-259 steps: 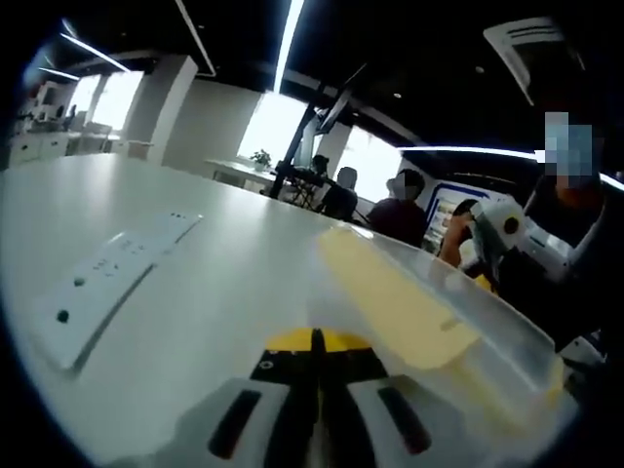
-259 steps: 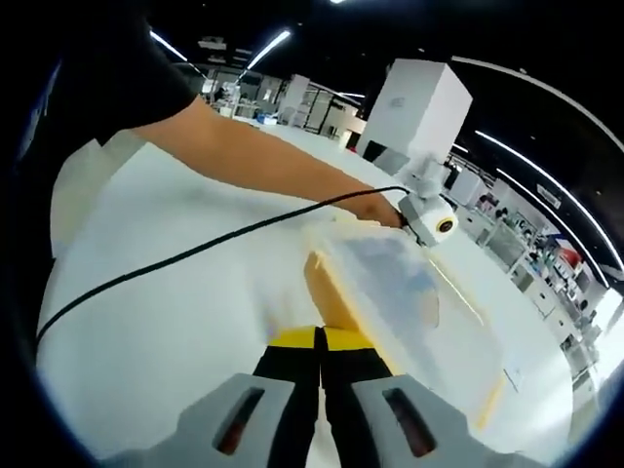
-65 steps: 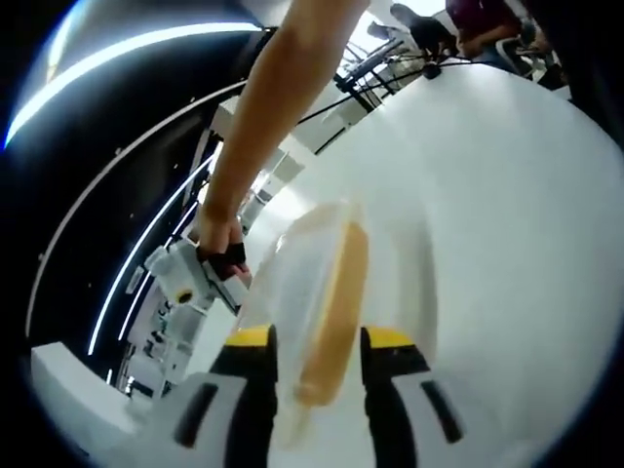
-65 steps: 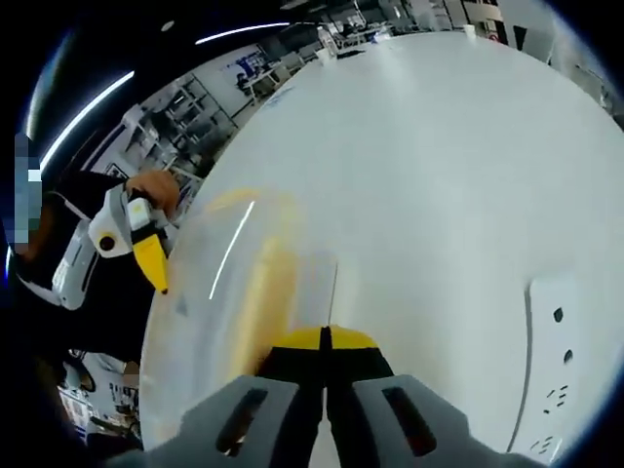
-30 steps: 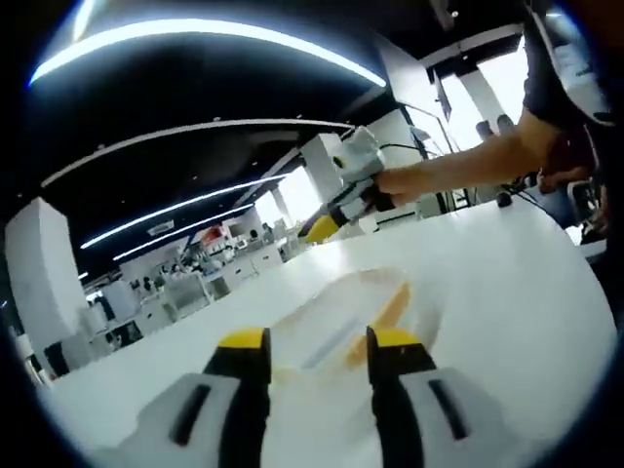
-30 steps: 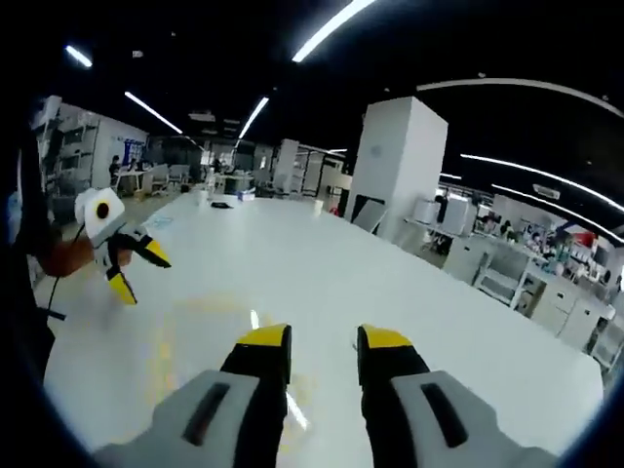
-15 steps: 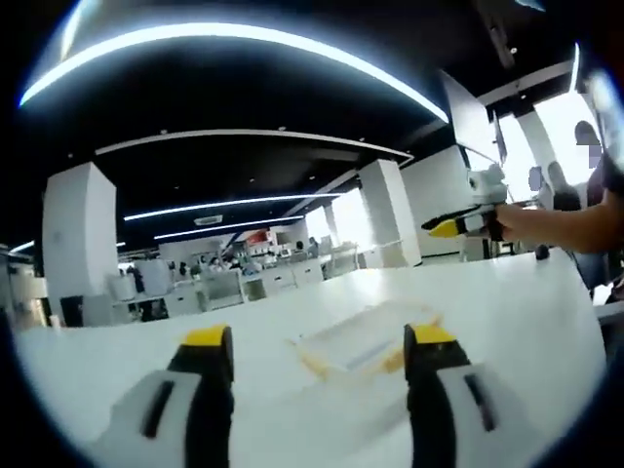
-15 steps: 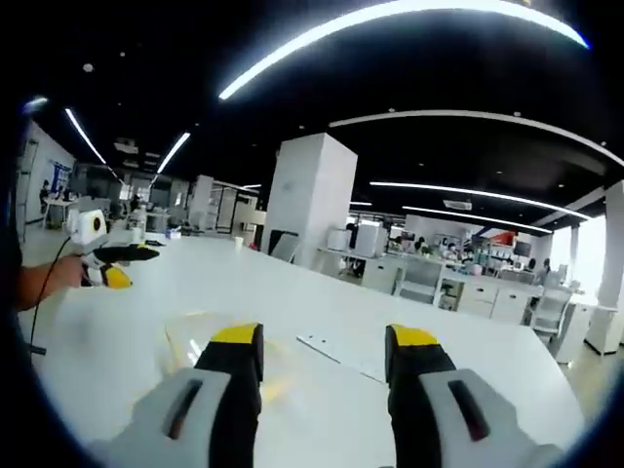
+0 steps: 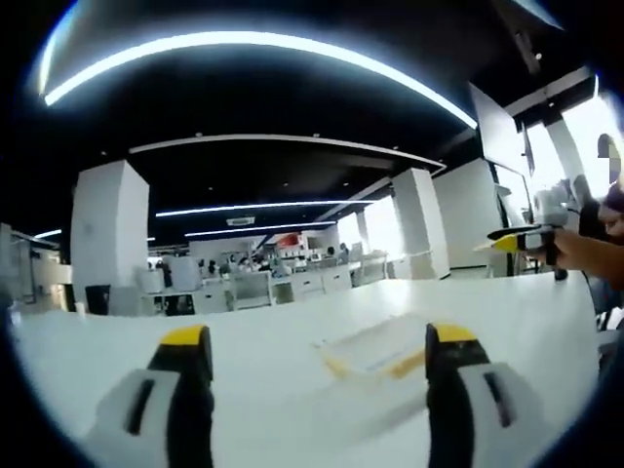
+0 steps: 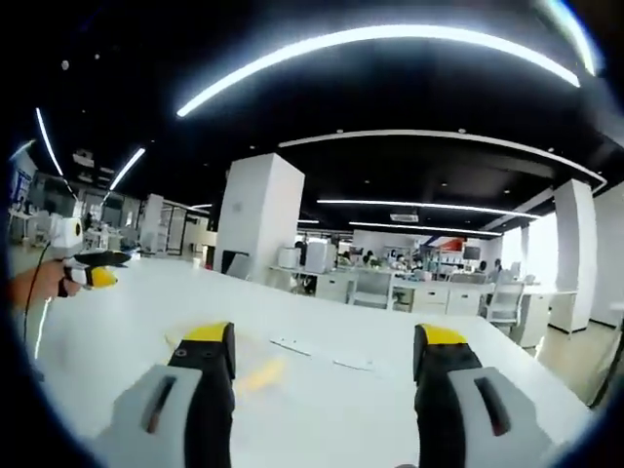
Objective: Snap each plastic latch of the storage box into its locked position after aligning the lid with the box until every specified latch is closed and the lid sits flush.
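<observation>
A: Since half a second ago both jaw pairs spread wider, empty: left gripper [image 9: 319, 343], right gripper [image 10: 324, 343].

B: The clear plastic storage box with yellow latches [image 9: 375, 353] lies low centre on the white table [image 9: 273, 322]; latches perhaps shut, too blurred.

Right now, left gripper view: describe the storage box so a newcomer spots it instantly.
Start with the big white table that spans the lower half of the view. Out on it, seen in the gap of the wide-open left claw, lies the storage box: a flat, clear plastic box. Its yellow latches along the near edge set it apart from the plain white surface around it.
</observation>
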The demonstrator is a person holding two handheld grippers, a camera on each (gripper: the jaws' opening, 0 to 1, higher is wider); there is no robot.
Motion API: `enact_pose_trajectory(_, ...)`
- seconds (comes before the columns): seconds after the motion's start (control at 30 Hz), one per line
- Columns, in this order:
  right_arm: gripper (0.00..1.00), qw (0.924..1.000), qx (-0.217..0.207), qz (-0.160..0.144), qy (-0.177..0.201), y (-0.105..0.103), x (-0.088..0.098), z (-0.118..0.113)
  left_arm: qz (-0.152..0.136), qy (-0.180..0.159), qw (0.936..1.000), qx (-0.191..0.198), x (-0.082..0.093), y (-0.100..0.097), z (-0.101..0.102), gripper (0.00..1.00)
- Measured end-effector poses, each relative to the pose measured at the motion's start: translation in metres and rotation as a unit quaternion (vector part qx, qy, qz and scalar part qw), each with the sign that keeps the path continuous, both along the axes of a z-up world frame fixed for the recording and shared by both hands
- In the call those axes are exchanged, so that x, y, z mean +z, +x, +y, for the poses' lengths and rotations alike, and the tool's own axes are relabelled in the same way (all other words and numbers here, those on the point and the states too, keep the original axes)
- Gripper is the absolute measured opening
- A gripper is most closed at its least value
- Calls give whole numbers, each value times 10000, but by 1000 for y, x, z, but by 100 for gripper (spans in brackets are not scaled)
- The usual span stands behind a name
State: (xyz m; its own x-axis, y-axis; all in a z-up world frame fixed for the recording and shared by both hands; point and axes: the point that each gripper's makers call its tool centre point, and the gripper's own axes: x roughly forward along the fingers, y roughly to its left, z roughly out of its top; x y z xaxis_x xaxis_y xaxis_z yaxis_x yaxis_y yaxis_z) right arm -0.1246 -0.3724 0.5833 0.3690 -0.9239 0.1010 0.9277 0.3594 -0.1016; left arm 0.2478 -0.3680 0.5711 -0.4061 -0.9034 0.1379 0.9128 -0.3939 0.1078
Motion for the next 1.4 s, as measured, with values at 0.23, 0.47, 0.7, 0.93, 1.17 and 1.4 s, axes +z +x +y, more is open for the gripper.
enact_pose_trajectory(0.23,82,9986,-397,-352,-50,-15,-8,29,319,5,9994,165,-1,10,9,99)
enact_pose_trajectory(0.47,100,9948,-675,-727,-230,-25,-3,54,437,140,9983,358,-1,20,19,100)
enact_pose_trajectory(0.7,100,9939,-873,-666,-115,-33,-10,64,401,91,9986,340,3,18,32,100)
enact_pose_trajectory(0.93,100,9941,-865,-647,-136,-31,-13,67,417,36,9983,404,6,21,34,100)
enact_pose_trajectory(1.17,100,9940,-944,-534,-101,-30,-15,68,387,60,9984,409,6,22,35,100)
enact_pose_trajectory(1.4,100,9935,-1027,-485,-53,-32,-18,69,423,26,9979,488,7,26,37,100)
